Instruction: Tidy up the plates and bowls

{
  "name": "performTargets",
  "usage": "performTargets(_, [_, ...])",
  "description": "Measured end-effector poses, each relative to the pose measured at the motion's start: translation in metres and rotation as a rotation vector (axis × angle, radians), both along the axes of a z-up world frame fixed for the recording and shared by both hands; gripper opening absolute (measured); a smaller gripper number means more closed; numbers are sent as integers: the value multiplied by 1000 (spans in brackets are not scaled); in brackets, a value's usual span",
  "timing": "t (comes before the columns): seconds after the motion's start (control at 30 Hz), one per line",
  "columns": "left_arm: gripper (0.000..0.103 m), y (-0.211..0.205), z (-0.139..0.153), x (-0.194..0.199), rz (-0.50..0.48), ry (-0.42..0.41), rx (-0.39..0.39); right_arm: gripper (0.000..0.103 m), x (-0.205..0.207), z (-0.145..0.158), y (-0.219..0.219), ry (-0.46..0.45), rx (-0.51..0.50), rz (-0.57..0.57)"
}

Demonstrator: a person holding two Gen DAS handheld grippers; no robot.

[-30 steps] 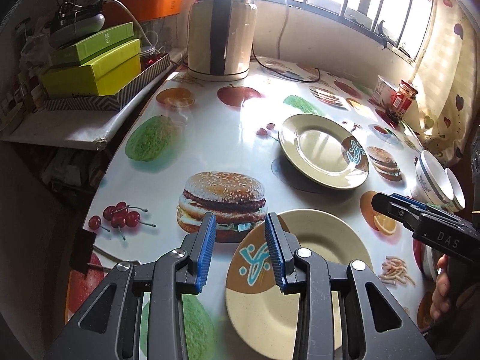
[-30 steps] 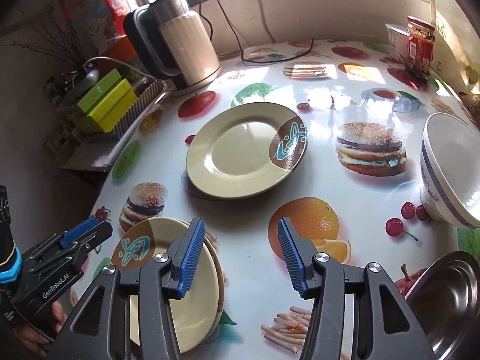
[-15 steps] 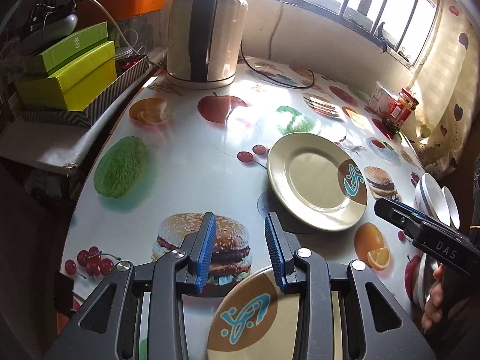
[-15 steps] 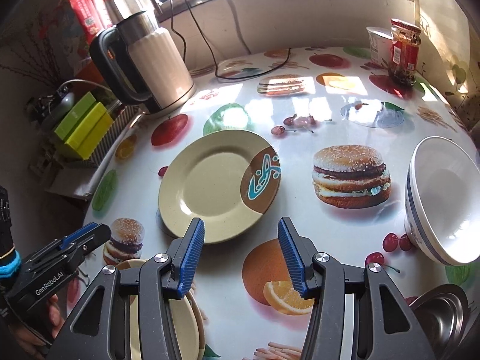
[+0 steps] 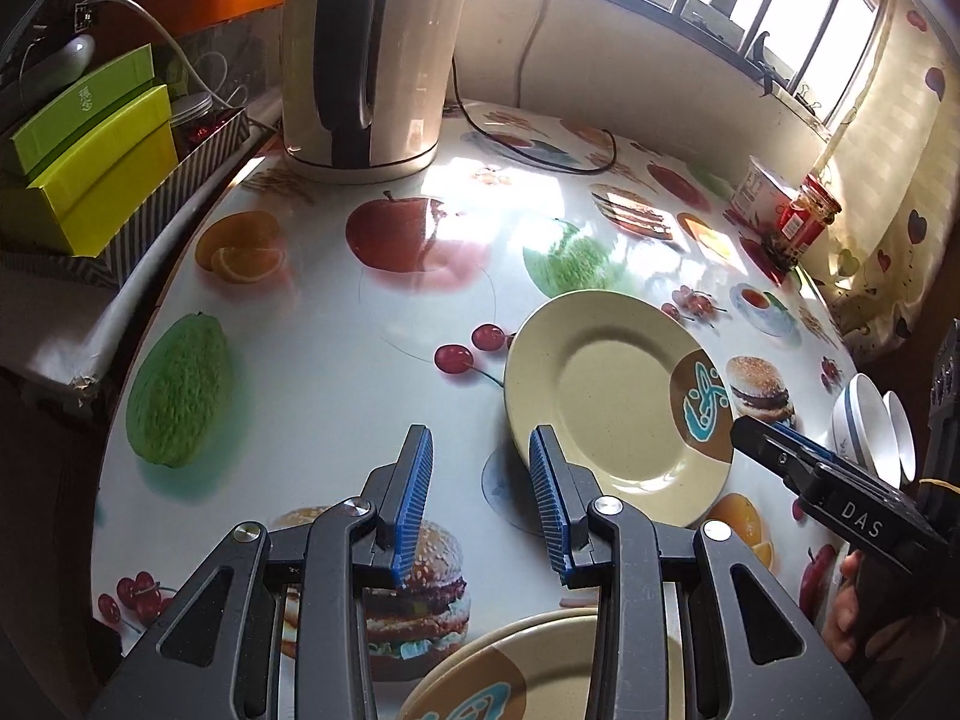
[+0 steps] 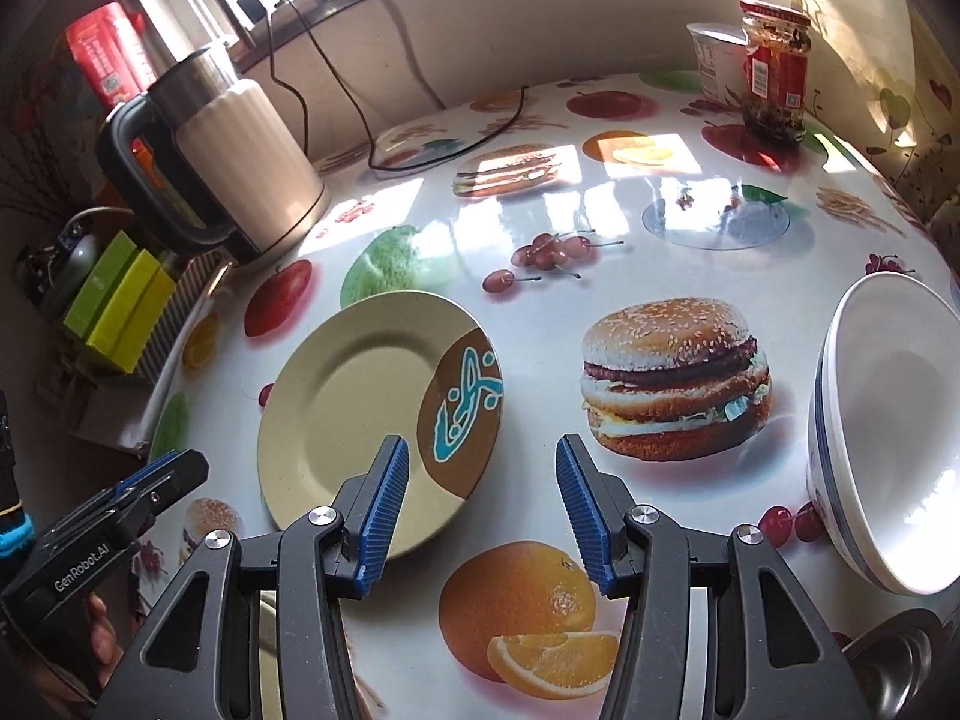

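A cream plate point(image 5: 606, 402) point(image 6: 360, 414) with a brown and teal patch lies alone mid-table. My left gripper point(image 5: 480, 462) hovers open just off its near left rim, nothing between the blue pads. My right gripper point(image 6: 480, 468) is open too, its left finger point(image 6: 387, 492) over the plate's near edge and its right one over bare cloth. Stacked cream plates point(image 5: 540, 666) show under the left gripper at the bottom. White blue-rimmed bowls point(image 6: 894, 468) point(image 5: 870, 426) stand at the right. A steel bowl point(image 6: 906, 666) peeks in at the bottom right corner.
A food-print tablecloth point(image 5: 336, 324) covers the round table. An electric kettle point(image 5: 372, 54) with its cord point(image 6: 420, 150) stands at the back. Green boxes point(image 5: 90, 162) sit in a tray beyond the left edge. A red-lidded jar point(image 6: 774, 72) and a white tub point(image 5: 759, 192) stand far right.
Both grippers have travelled forward over the table toward the lone plate, which now sits nearer and larger. The stacked plates have slipped down to the bottom edge. Neither jaw opening has changed.
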State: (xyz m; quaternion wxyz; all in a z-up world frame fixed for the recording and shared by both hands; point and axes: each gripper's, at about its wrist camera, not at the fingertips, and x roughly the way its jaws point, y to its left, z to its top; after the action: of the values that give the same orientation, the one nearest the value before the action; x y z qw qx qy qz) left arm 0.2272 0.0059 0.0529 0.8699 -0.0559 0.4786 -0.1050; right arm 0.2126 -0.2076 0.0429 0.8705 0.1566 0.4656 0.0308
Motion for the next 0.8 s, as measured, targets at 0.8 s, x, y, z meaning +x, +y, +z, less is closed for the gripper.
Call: performTargets(0.8, [35, -9, -21, 37, -26, 53, -31, 51, 22, -20, -5, 23, 21, -26])
